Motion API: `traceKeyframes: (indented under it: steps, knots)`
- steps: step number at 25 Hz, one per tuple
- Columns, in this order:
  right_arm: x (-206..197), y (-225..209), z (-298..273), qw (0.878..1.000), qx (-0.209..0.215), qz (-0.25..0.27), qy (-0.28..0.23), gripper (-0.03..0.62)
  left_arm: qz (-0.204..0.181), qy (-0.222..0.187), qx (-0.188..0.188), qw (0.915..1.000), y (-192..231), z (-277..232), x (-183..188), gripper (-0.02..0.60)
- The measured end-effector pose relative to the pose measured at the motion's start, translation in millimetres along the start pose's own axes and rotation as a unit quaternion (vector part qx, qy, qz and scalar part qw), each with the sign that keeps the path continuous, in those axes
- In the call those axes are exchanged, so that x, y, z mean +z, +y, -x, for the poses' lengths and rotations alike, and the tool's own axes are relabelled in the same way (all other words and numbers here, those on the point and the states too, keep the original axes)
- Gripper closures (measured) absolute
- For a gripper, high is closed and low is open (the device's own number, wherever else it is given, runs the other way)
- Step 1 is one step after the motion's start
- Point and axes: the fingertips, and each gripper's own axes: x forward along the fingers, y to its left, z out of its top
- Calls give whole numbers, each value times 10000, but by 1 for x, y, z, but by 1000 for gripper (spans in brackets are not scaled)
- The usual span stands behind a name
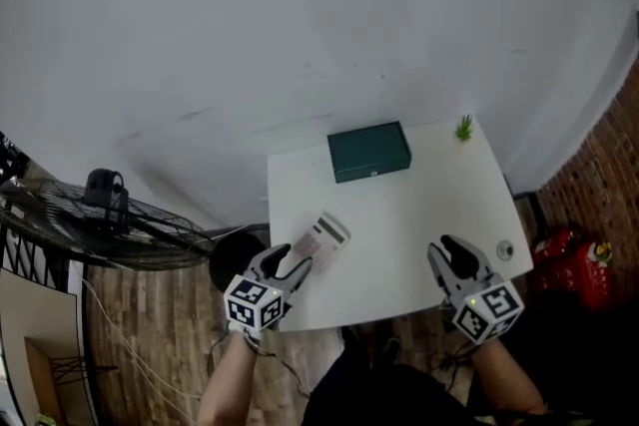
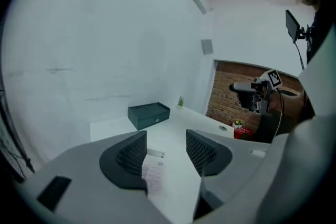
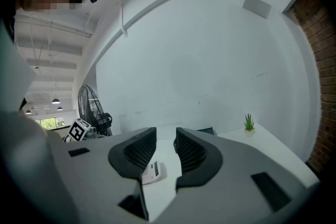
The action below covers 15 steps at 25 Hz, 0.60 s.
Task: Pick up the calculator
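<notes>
**Calculator not yet lifted: left tongs lined up on it**

The pick-up has not happened. The calculator [image 1: 321,240] lies flat on the white worktop [image 1: 419,214], close to its front-left edge, its display end pointing away from me. My left tongs [image 1: 288,264] sit at its near end with the jaws wide apart. In the left gripper view the keypad shows low in the gap between them, partly behind the left jaw, and neither pad presses on it. I judge this to be the approach: the tongs are aimed, but nothing is gripped. What is left is to bring the jaws down around the body, close them on it and raise it off the worktop.

My right tongs [image 1: 451,249] hover over the front-right part of the worktop, well apart from the calculator. Their jaws stand a narrow gap apart with nothing between them.

As for containers, a dark green box [image 1: 368,151] stands at the far edge with its lid shut, so I cannot tell what is inside. A small pot in the far-right corner holds a green plant [image 1: 464,128].
</notes>
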Motion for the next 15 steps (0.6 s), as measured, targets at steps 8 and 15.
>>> traceKeyframes:
  steps: [8,15]
  knots:
    - [-7,-16,-52,9989,-378,-46,261,476,-318,1084,-1078,9877,54,-92,-44,351]
    - [-29,-25,-81,9960,-691,-114,554,476,-665,1748,-1773,9662,93,-152,-81,341]
